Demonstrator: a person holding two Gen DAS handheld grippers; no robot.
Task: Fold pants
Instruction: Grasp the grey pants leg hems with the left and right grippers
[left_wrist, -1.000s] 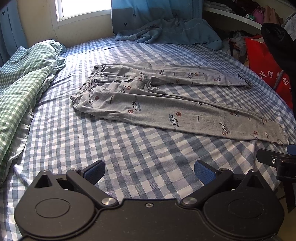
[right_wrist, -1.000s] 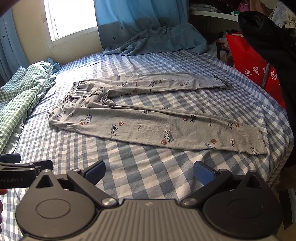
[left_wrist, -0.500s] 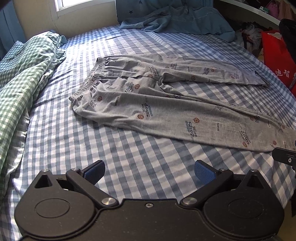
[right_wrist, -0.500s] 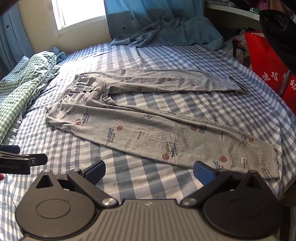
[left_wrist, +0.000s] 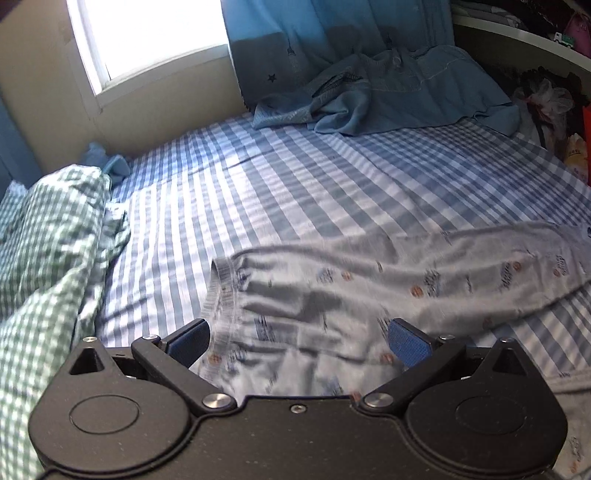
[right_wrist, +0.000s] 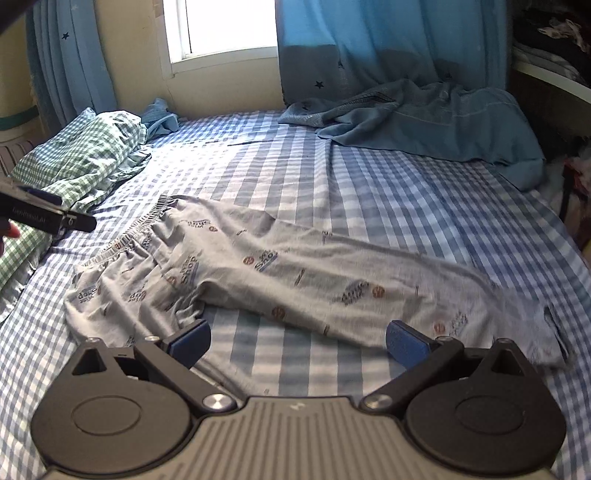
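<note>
Pants (right_wrist: 258, 280) lying flat mid-frame on your checked bed (right_wrist: 406, 192) | your left gripper (left_wrist: 299, 341) hovering spread wide over their waistband | your right gripper (right_wrist: 297, 341) gaping above the lower leg, holding nothing

blue towel (right_wrist: 424, 118) beside green checked quilt (right_wrist: 85, 155).

The pants (right_wrist: 295, 280) are grey with small red and navy prints; the bedsheet (right_wrist: 406, 192) is blue-and-white check, the quilt (right_wrist: 85, 155) green-and-white check, the curtain (right_wrist: 369, 44) blue.
</note>
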